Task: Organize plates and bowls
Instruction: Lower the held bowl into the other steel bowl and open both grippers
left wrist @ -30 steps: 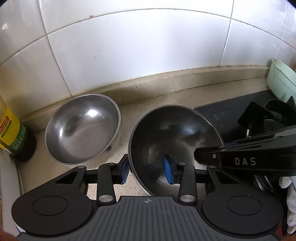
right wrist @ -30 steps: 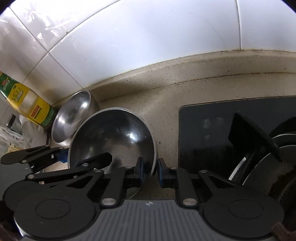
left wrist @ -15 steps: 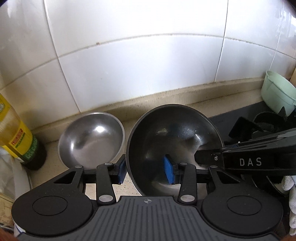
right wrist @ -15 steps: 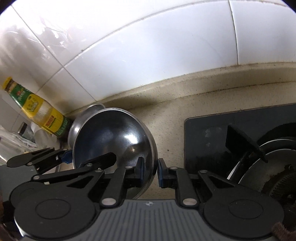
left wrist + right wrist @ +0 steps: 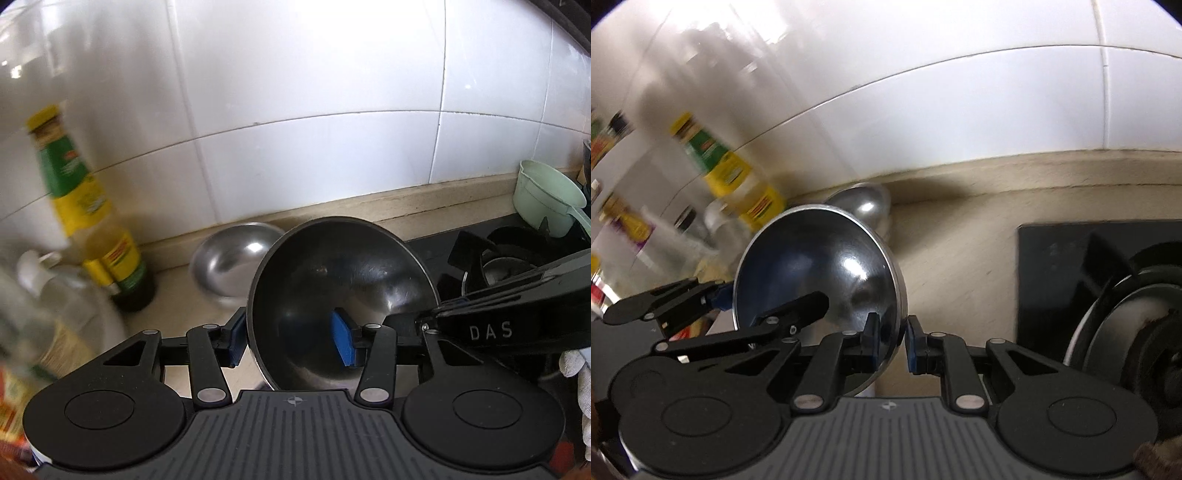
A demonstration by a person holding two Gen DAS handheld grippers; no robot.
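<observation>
Presently both claws are holding one item, the large steel bowl (image 5: 340, 295), clear of the counter (image 5: 960, 258). Left claw (image 5: 293, 341): jaws pinching the bowl's left rim, one blue pad (image 5: 236, 339) outside the wall and the other (image 5: 341, 341) inside. Right claw (image 5: 890, 341): jaws pinching the opposite rim edge, one pad on each face of the wall. Position: the bowl is sitting directly between the two claws, tilted with its mouth toward the cameras, so neither hand is nearer than the other. Governing relation: the small steel bowl (image 5: 236, 264) is resting on the counter against the foot of the tiled wall (image 5: 295, 110), behind and to the left of the held bowl; in the right wrist view only its far edge (image 5: 868, 206) is showing above the held bowl's rim. Judgement: any nesting is likely requiring the larger bowl to go underneath, or the pair to be carried elsewhere; which is intended cannot be told. Appearance of held bowl: round, deep, thin-walled, polished metal, dark mirrored interior with a bright highlight, narrow rolled rim, seemingly empty. Neighbouring items: yellow-labelled bottle (image 5: 92, 229) standing left of the small bowl, black stove (image 5: 1108, 280) lying to the right, pale green scoop (image 5: 546, 199) standing beyond it. Hazard, as judged: slick rim possibly slipping between pads.
</observation>
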